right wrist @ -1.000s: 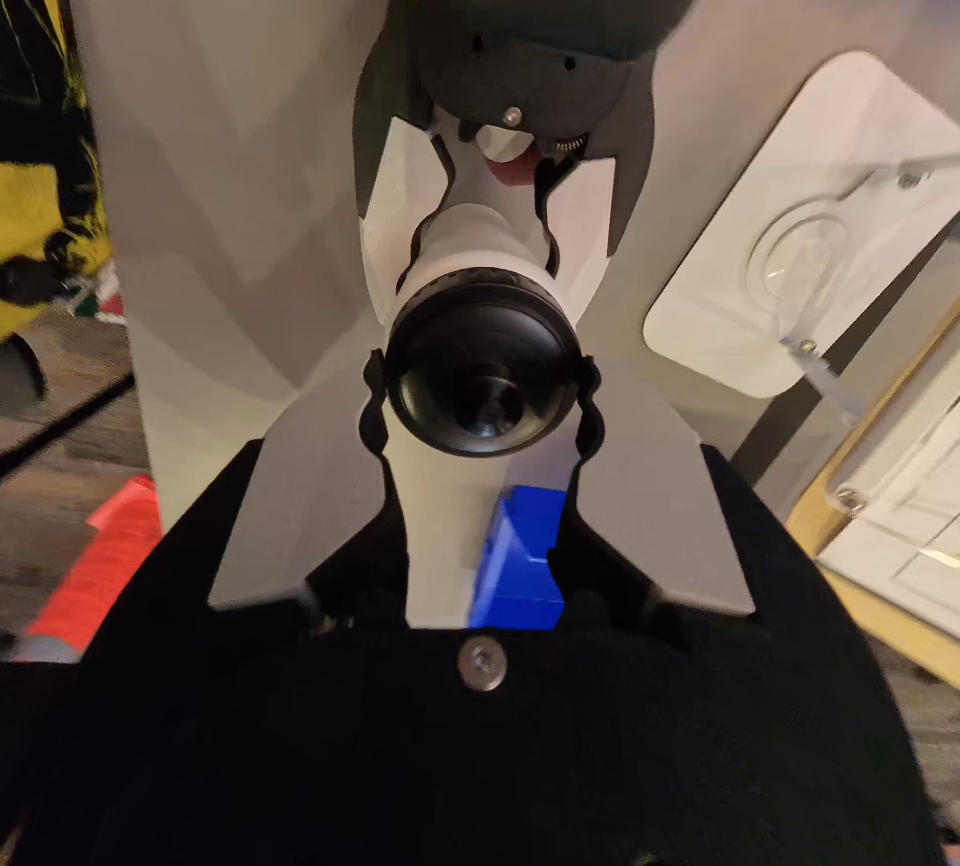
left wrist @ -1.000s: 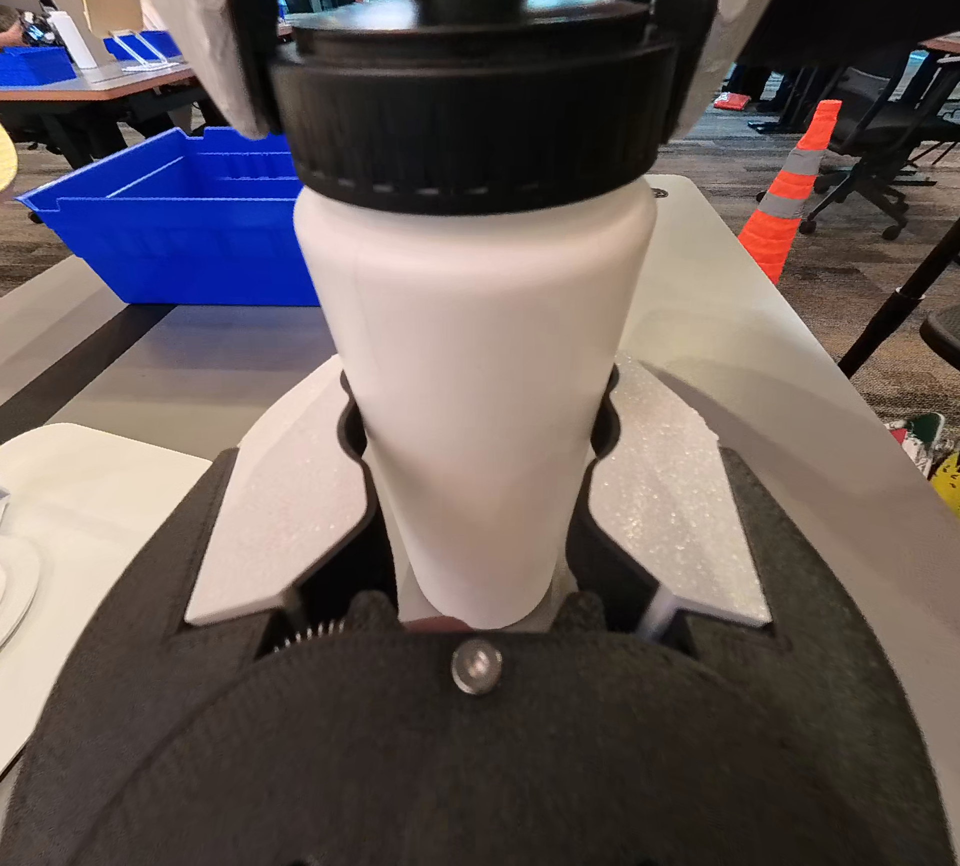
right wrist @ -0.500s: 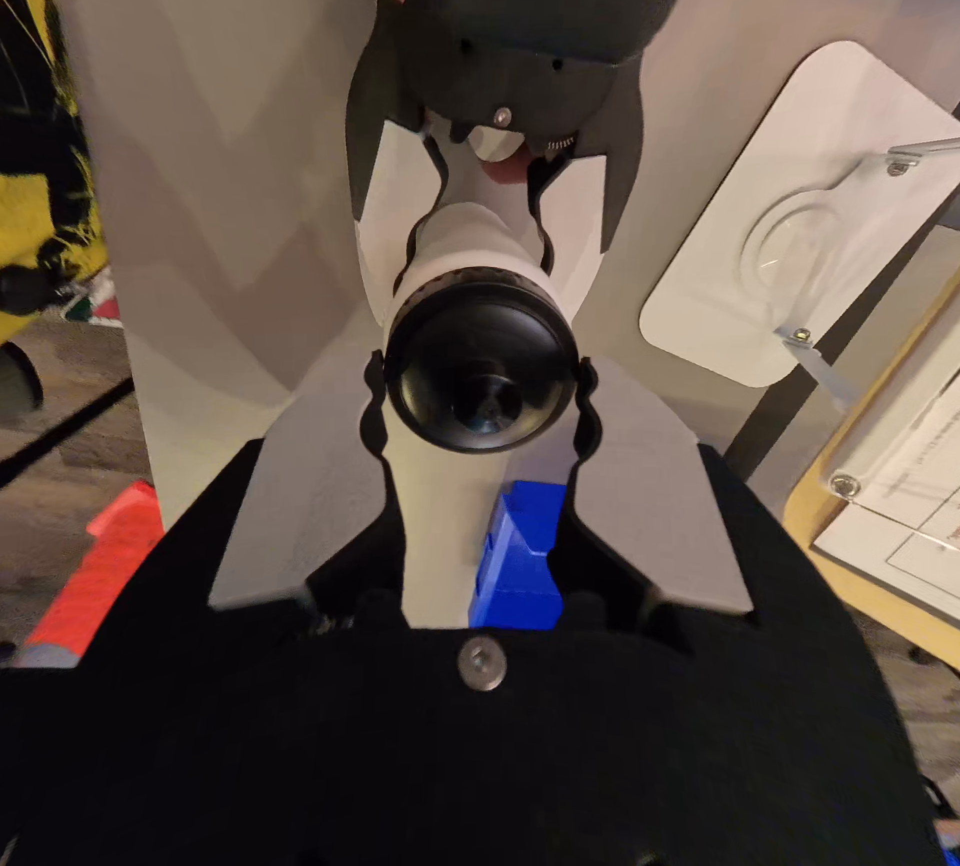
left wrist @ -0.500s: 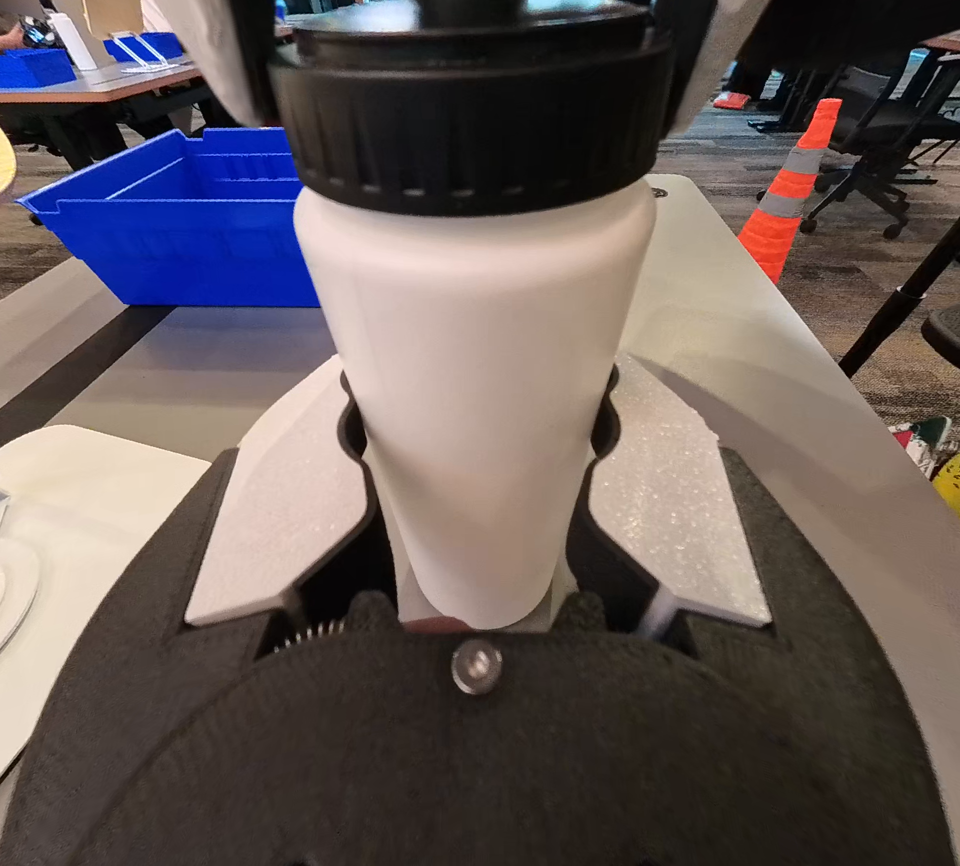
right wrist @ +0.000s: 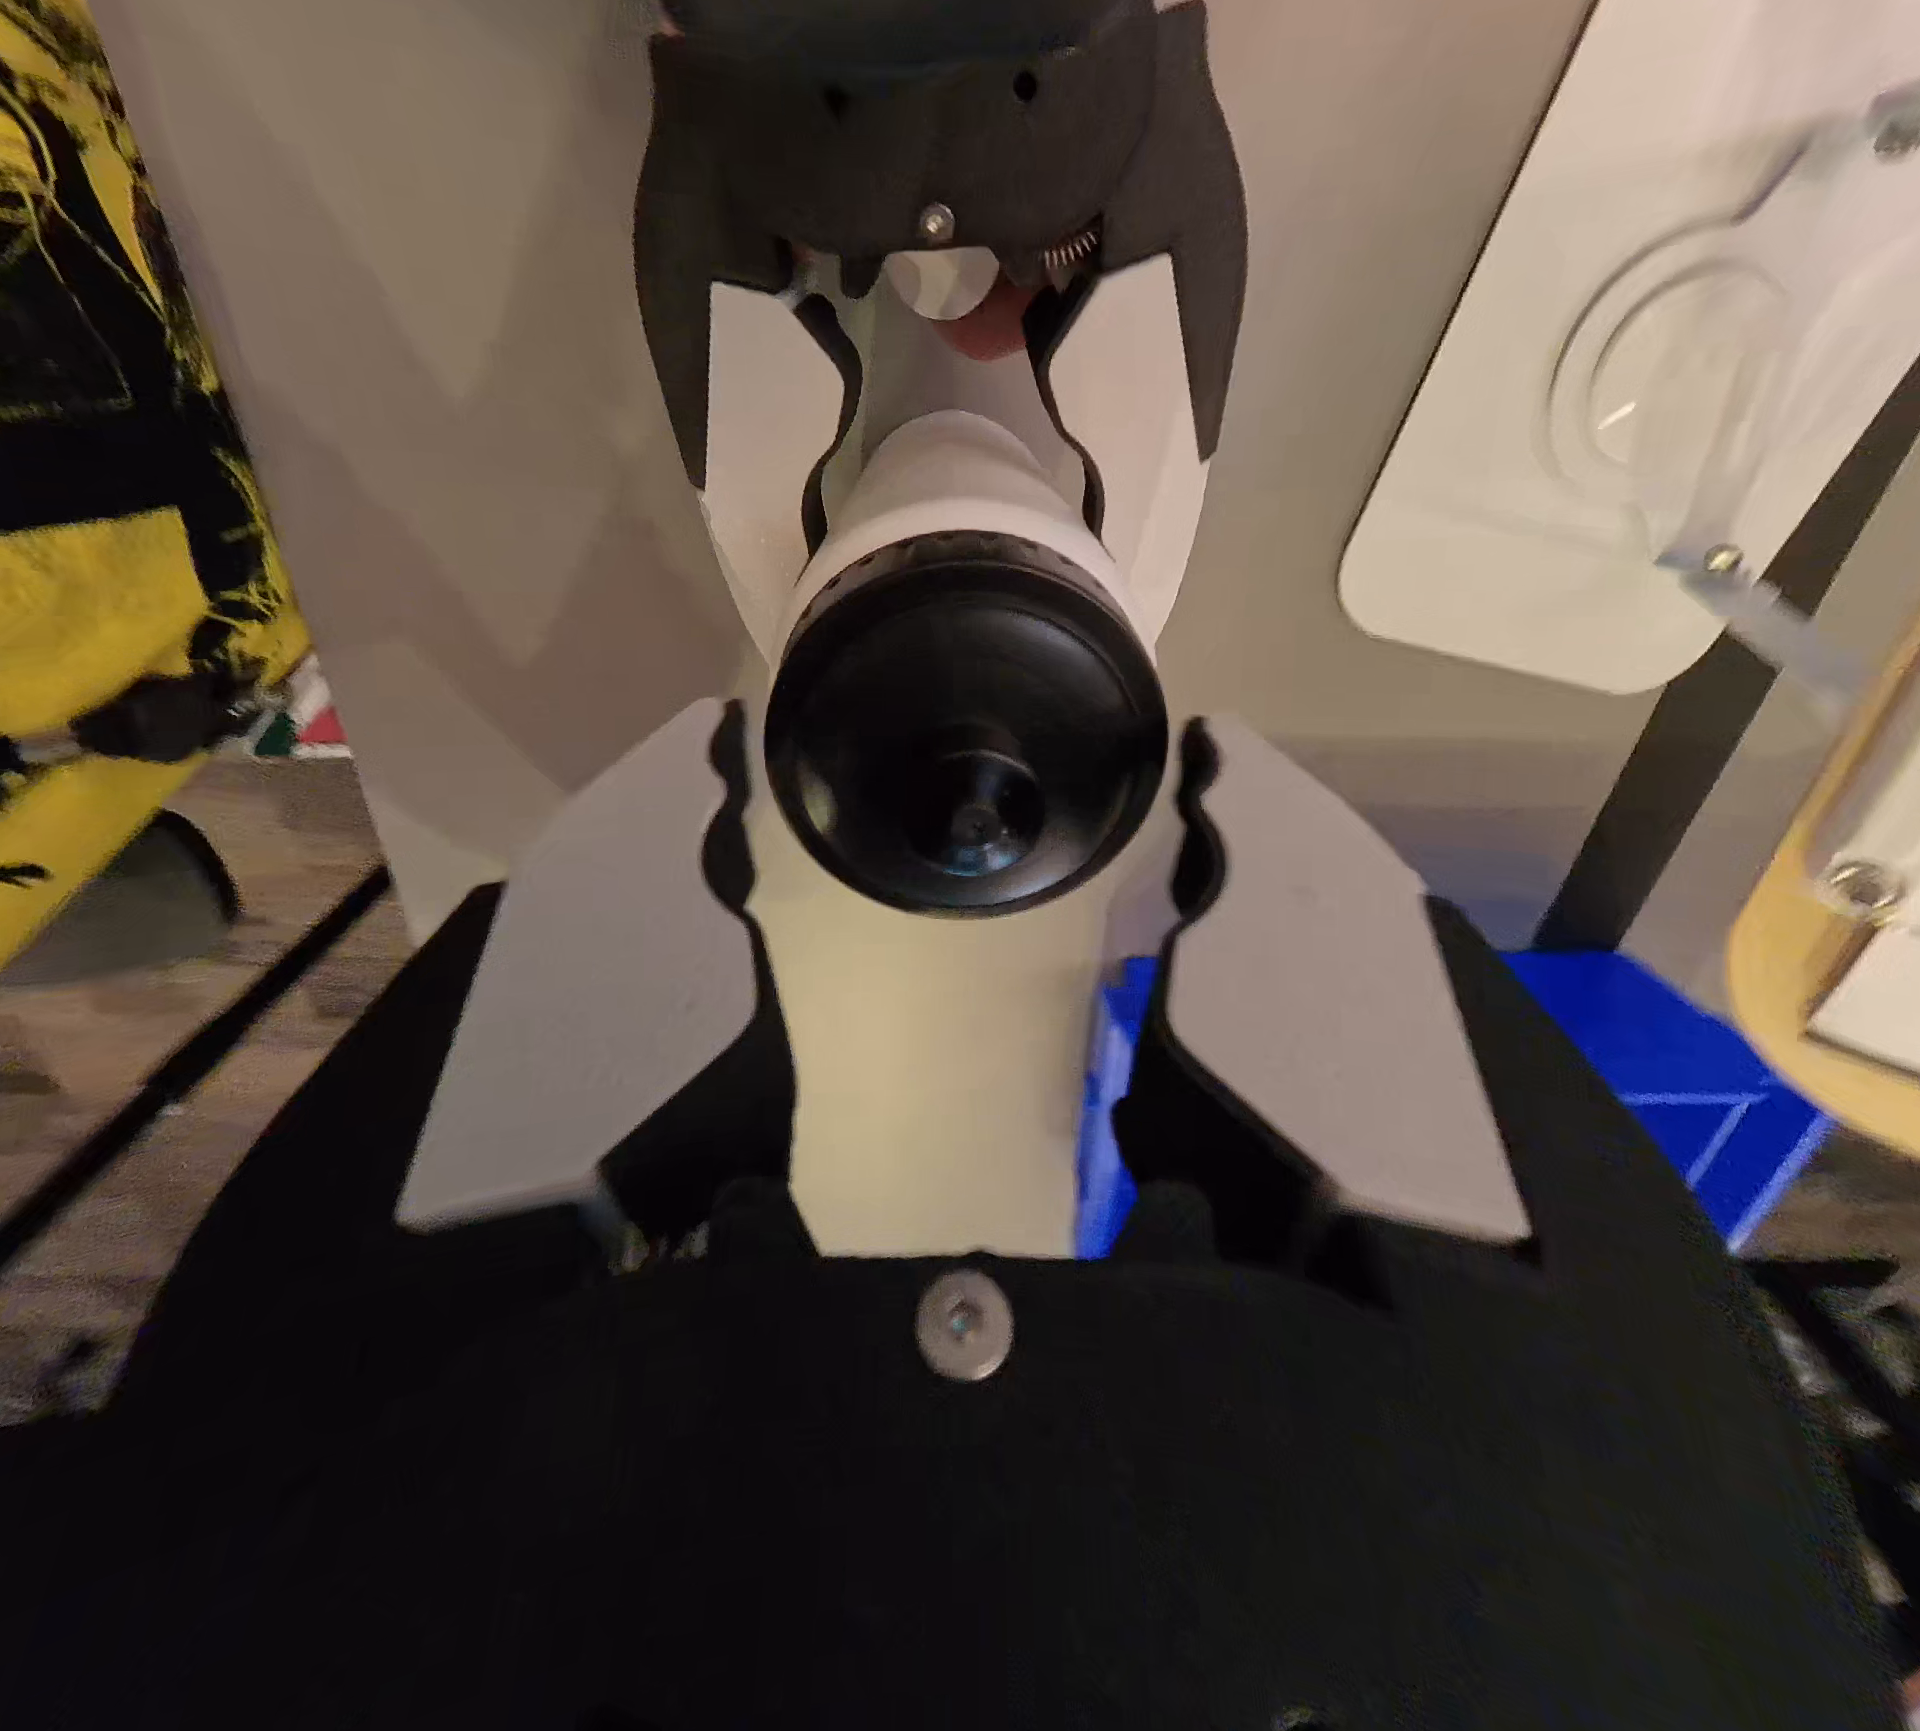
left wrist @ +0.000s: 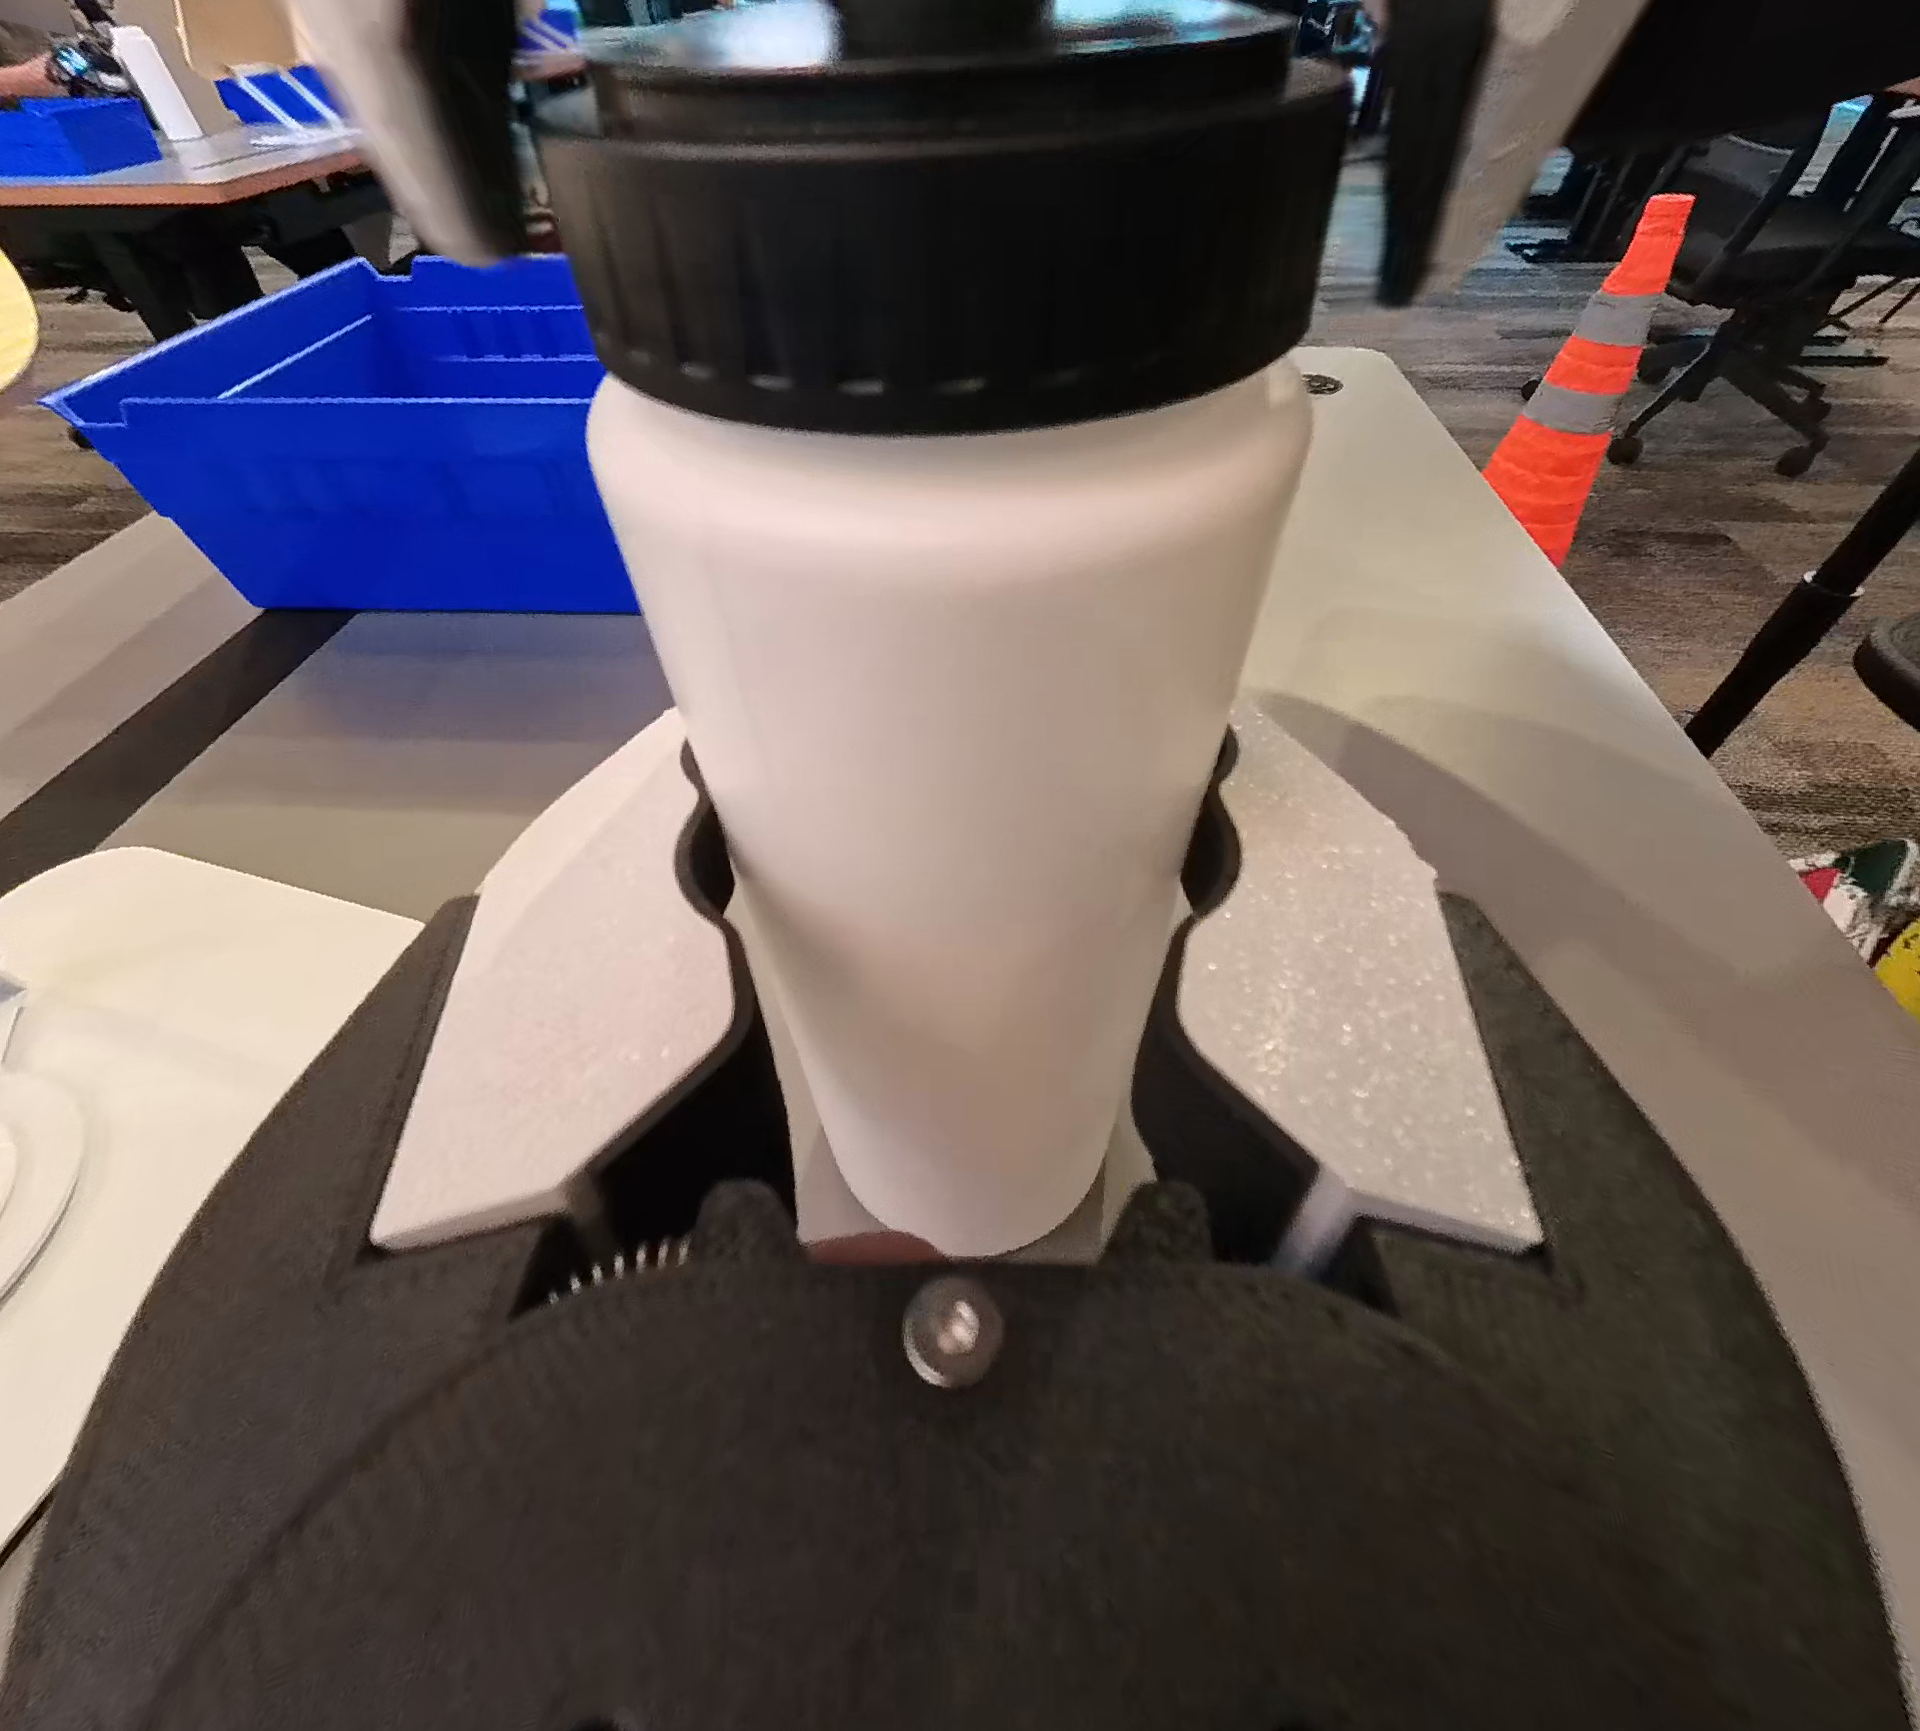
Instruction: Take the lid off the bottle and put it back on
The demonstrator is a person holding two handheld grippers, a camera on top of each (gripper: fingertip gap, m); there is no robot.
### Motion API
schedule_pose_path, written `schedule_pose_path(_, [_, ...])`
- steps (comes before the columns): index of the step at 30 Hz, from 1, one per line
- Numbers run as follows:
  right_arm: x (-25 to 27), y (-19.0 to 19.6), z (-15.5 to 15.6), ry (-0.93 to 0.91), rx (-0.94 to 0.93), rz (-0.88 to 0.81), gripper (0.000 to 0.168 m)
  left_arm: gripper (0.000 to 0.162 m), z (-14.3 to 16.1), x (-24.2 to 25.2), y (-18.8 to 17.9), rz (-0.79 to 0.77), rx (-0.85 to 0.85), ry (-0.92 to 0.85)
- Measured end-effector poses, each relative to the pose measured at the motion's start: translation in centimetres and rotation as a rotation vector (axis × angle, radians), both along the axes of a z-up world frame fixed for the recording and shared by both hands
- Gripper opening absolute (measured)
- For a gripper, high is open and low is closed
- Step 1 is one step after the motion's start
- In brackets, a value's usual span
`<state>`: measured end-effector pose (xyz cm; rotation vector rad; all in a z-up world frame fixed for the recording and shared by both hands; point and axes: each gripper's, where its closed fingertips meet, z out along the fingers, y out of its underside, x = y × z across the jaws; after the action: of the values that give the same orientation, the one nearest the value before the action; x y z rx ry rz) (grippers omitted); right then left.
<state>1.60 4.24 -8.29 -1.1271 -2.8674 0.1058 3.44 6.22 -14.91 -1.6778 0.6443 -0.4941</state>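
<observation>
The left claw pinches the white bottle; the right claw is spread around the seated black lid. Next, probably close and twist.

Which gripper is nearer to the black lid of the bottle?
Right. The right gripper sits with its fingers open on either side of the black lid, not touching. The left gripper grips the white bottle lower down, below the lid.

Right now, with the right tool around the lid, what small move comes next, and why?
Probably close the right tool on the lid: its fingers flank the lid with gaps both sides, the lid sits on the bottle, and the left tool clamps the bottle. How tight the lid is cannot be seen.
</observation>
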Motion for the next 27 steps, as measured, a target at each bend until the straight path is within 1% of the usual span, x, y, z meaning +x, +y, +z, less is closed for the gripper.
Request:
schedule_pose_path(1, [-0.18,0.08,0.04,0.020,0.010,0.053,0.089,0.087,0.00,0.00,0.01,0.000,0.000,0.001])
schedule_pose_path(2, [-0.29,0.17,0.12,0.038,0.024,0.111,0.089,0.087,0.01,0.00,0.01,0.000,0.000,-0.001])
schedule_pose_path(4, [-0.23,0.22,0.11,0.047,0.037,0.209,0.083,0.087,0.00,0.00,0.03,-0.001,0.000,-0.002])
schedule_pose_path(6, [-0.01,0.10,0.01,0.021,0.027,0.229,0.073,0.087,0.00,0.00,0.03,-0.003,0.000,-0.003])
schedule_pose_path(7, [-0.02,0.10,0.01,0.020,0.030,0.228,0.073,0.087,0.00,0.00,0.02,-0.003,0.000,-0.003])
schedule_pose_path(9, [0.07,0.13,-0.01,0.015,0.027,0.180,0.073,0.087,0.00,0.00,0.05,-0.002,-0.001,-0.001])
schedule_pose_path(12, [0.03,0.32,-0.02,-0.011,0.012,-0.046,0.073,0.087,0.01,-0.09,0.20,0.003,-0.008,-0.009])
schedule_pose_path(13, [0.04,0.31,-0.03,-0.009,0.015,-0.098,0.073,0.087,0.02,-0.09,0.18,0.001,-0.006,-0.008])
schedule_pose_path(15, [0.18,0.21,-0.04,0.000,0.033,-0.121,0.074,0.087,0.00,0.02,0.11,0.000,-0.002,-0.002])
schedule_pose_path(17, [0.37,0.21,0.03,-0.011,0.046,-0.056,0.073,0.087,0.00,0.12,0.06,-0.001,0.002,-0.001])
schedule_pose_path(21, [-0.19,-0.07,0.72,0.035,0.021,0.113,0.076,0.087,0.01,0.11,0.08,-0.001,0.001,-0.001])
schedule_pose_path(23, [-0.05,-0.01,0.69,0.033,0.039,0.197,0.073,0.087,-0.01,0.10,0.11,-0.002,-0.001,-0.001])
schedule_pose_path(24, [0.10,-0.08,0.54,0.023,0.039,0.220,0.070,0.087,0.01,0.10,0.10,-0.002,0.000,-0.002])
schedule_pose_path(25, [0.07,-0.05,0.46,0.020,0.044,0.220,0.070,0.087,0.00,0.09,0.11,-0.002,0.000,-0.003])
schedule_pose_path(27, [0.13,-0.05,0.46,0.016,0.037,0.170,0.070,0.087,-0.01,0.10,0.12,-0.001,-0.001,-0.002])
